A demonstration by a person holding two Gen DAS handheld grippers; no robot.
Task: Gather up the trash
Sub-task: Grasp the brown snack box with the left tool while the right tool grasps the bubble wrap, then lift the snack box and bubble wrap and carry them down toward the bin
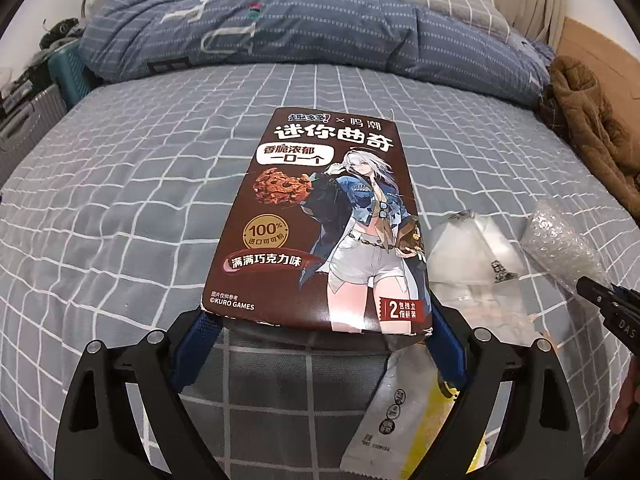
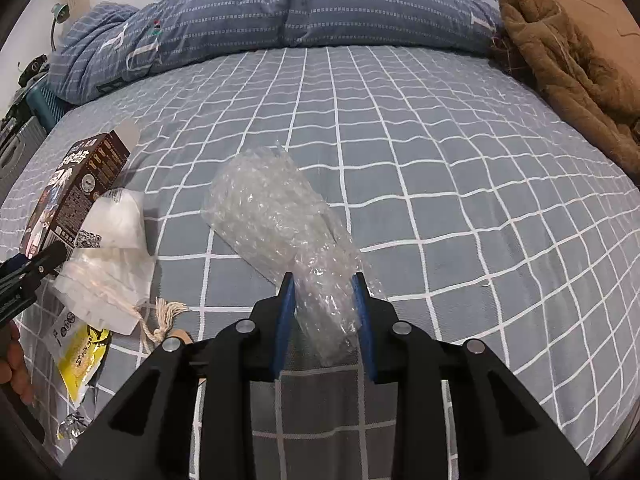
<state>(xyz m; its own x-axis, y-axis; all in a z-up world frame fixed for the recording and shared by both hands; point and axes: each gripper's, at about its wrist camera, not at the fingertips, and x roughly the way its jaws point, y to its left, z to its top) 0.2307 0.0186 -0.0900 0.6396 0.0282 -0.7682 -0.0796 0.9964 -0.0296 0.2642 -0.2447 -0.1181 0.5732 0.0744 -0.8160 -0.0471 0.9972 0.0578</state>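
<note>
Left tongs (image 1: 320,320) around cookie box (image 1: 324,220).

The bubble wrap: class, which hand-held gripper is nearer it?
Right. The right hand-held gripper clamps the bubble wrap; the left hand-held gripper grips the cookie box beside it.

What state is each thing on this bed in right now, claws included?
Left claw: shut on cookie box.
Cookie box: gripped at its near end, top flap open.
Right claw: shut on bubble wrap.
Bubble wrap: crumpled roll, held at one end.
White drawstring pouch: lying loose, cord untied.
Yellow packet: lying flat.
Duvet: bunched up at the far end.
</note>
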